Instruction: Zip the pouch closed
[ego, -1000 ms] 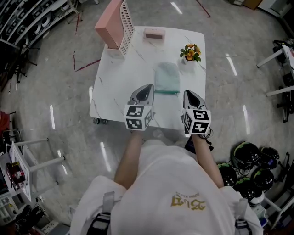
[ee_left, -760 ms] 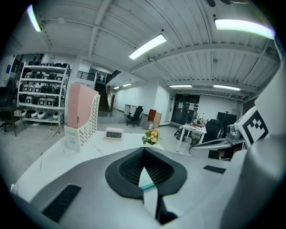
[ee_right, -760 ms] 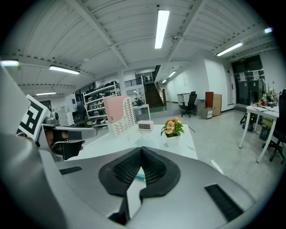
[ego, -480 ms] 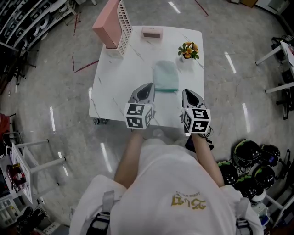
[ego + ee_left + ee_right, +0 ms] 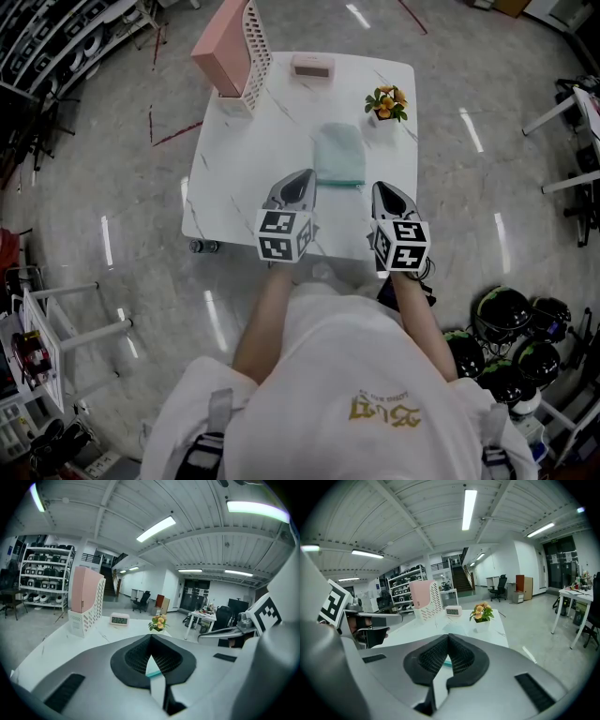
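A pale teal pouch (image 5: pixel 339 156) lies flat on the white marble table (image 5: pixel 244 169), its darker zipper edge toward me. My left gripper (image 5: pixel 305 175) hovers over the table's near part, just left of the pouch's near corner, jaws shut and empty. My right gripper (image 5: pixel 379 187) hangs at the table's near right edge, to the right of the pouch, jaws shut and empty. In the left gripper view a sliver of the pouch (image 5: pixel 153 668) shows beyond the closed jaws. The right gripper view shows a teal strip of pouch (image 5: pixel 448 662) past its closed jaws.
A pink file holder (image 5: pixel 234 52) stands at the table's far left. A small pink clock (image 5: pixel 314 67) sits at the far middle and a potted flower (image 5: pixel 388 105) at the far right. Helmets (image 5: pixel 511 323) lie on the floor at right, metal racks (image 5: pixel 56 319) at left.
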{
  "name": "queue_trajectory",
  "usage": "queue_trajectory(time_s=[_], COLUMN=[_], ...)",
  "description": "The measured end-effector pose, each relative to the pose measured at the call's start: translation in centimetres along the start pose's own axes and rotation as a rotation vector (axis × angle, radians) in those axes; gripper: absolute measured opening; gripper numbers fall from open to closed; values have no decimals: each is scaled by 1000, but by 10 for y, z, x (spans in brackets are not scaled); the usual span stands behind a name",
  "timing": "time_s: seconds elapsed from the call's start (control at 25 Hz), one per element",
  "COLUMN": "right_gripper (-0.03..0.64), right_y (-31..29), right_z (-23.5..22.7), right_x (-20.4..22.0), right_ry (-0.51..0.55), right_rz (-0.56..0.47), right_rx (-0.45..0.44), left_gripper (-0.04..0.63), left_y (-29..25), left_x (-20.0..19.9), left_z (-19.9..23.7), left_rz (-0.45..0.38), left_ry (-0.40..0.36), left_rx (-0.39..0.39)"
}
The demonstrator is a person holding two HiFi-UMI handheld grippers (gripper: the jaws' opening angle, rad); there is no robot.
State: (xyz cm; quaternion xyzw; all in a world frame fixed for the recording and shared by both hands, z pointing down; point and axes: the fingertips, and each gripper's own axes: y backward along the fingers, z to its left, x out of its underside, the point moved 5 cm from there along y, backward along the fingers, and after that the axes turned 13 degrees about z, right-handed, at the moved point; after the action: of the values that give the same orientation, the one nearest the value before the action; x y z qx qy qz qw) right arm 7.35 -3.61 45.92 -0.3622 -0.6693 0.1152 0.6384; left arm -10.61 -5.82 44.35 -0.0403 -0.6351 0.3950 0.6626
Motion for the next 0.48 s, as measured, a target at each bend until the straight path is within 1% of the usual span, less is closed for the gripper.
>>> queue_trajectory(time_s=[0.48], right_gripper=[12], right_y=[0], right_z=[-4], right_x=[4], right_ry=[-19], right_rz=[4], right_rx=[-6], left_gripper=[17], left_y=[-2], left_x=[4], left_z=[-1], left_rz=[8], left_ry=[2], left_rx=[1])
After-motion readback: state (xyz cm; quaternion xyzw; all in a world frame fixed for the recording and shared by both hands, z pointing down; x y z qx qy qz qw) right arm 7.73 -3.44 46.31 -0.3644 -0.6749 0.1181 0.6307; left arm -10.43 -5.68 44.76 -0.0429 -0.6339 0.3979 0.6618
